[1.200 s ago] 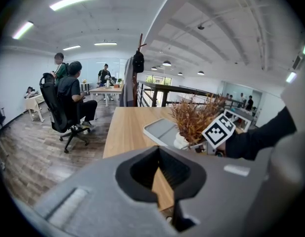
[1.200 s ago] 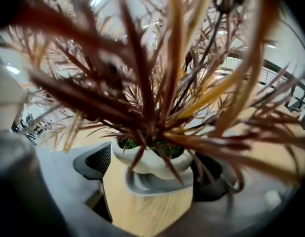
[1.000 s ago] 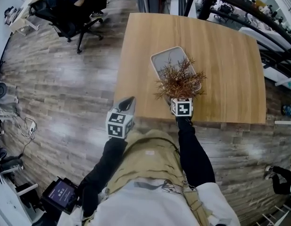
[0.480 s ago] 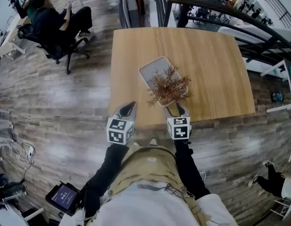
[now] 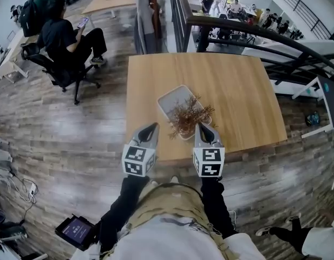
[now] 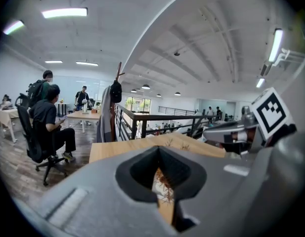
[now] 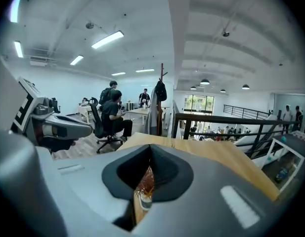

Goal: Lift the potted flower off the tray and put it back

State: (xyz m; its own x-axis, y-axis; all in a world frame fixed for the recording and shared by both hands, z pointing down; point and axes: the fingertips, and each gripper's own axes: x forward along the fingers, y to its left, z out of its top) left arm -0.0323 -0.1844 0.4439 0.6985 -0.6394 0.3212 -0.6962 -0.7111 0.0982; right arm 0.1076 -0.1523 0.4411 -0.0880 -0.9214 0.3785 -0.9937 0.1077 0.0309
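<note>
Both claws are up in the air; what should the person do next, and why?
Probably just lower them and stop: the potted flower stands on the tray, and the left gripper and right gripper are shut, empty, clear of it.

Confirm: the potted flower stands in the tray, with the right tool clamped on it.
Not clamped. The potted flower stands in the tray, but the right tool is shut on nothing, apart from it; the right gripper view shows this.
</note>
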